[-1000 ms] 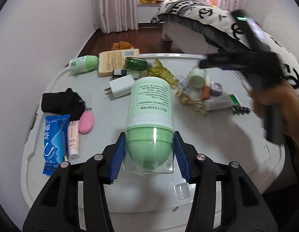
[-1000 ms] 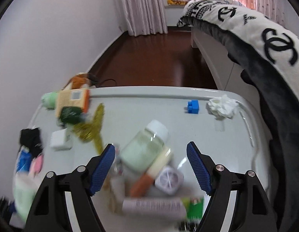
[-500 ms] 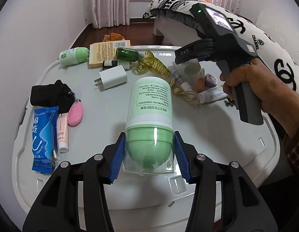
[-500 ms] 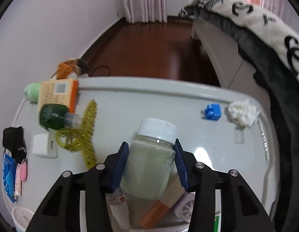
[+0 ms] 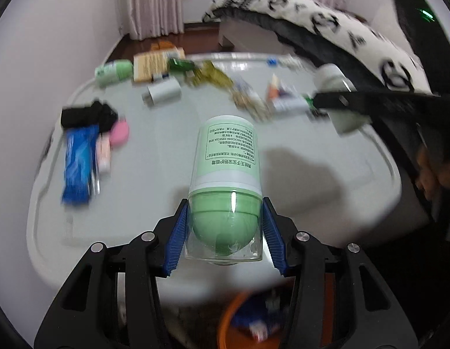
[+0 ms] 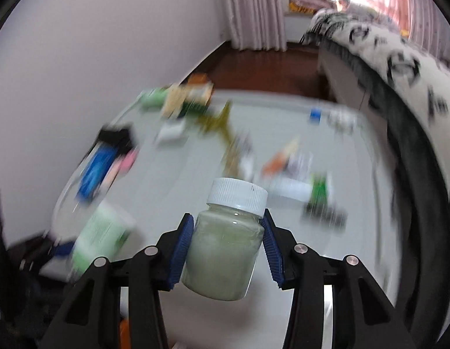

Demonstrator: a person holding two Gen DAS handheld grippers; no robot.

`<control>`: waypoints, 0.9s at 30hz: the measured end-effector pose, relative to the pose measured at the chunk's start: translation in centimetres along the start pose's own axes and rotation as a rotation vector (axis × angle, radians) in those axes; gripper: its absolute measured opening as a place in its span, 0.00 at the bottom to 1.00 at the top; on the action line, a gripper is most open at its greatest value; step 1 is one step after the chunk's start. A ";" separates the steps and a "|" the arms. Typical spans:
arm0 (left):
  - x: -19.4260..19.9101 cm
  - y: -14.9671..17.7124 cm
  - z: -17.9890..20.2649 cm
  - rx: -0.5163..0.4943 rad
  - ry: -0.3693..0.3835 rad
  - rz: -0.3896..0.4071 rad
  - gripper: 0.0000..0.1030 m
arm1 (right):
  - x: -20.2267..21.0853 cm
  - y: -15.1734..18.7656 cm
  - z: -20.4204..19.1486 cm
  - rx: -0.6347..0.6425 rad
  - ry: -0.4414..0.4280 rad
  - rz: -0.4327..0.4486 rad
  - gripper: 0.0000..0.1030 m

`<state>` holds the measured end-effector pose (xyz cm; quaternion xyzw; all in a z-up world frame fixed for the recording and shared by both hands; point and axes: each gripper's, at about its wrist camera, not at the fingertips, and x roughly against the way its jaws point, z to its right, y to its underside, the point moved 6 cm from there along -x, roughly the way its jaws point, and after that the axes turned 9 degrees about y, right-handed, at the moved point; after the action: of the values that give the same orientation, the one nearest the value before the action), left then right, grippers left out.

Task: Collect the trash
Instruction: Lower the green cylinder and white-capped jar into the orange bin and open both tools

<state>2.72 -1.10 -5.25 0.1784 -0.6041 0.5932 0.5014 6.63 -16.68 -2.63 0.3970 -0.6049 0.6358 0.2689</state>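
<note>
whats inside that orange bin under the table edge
In the left wrist view, the orange bin shows blurred blue and white items; its remaining contents are hidden by the left claw and green bottle.

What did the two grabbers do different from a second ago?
The right hand-held gripper, open above the clutter a second ago, closed on the white-capped jar and lifted it off the table, toward the near edge. The left hand-held gripper kept its grip on the green bottle and drew back over an orange bin.
</note>
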 end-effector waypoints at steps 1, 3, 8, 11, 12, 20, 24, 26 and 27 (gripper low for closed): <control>0.1 1.3 0.4 0.001 0.011 -0.028 0.46 | 0.5 2.1 -0.3 -0.004 -0.022 -0.028 0.45; 0.4 4.0 1.4 0.008 0.035 -0.087 0.46 | 1.2 6.3 -0.6 -0.009 -0.047 -0.085 0.45; 1.0 9.7 4.0 0.010 0.085 -0.208 0.47 | 2.0 15.0 -1.7 -0.033 -0.068 -0.216 0.45; 1.2 11.7 5.2 -0.013 0.102 -0.260 0.47 | 1.6 18.0 -1.8 -0.053 -0.080 -0.275 0.45; 1.1 12.2 5.5 -0.017 0.104 -0.277 0.47 | 1.6 19.2 -2.1 -0.060 -0.096 -0.300 0.45; 0.2 15.8 6.4 -0.007 0.137 -0.426 0.48 | 1.0 21.5 -3.6 -0.050 -0.141 -0.404 0.74; 1.2 15.1 5.6 0.000 0.086 -0.381 0.59 | 2.2 19.8 -2.4 -0.137 -0.160 -0.339 0.76; 2.2 13.8 5.5 -0.005 0.071 -0.309 0.60 | 2.9 18.7 -1.7 -0.170 -0.165 -0.297 0.76; 2.5 13.3 5.3 -0.012 0.064 -0.284 0.60 | 3.3 17.9 -1.4 -0.176 -0.159 -0.267 0.76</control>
<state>-11.21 -1.82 -9.30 0.2400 -0.5599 0.5183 0.6003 -10.10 -17.96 -9.73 0.4976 -0.6194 0.5057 0.3362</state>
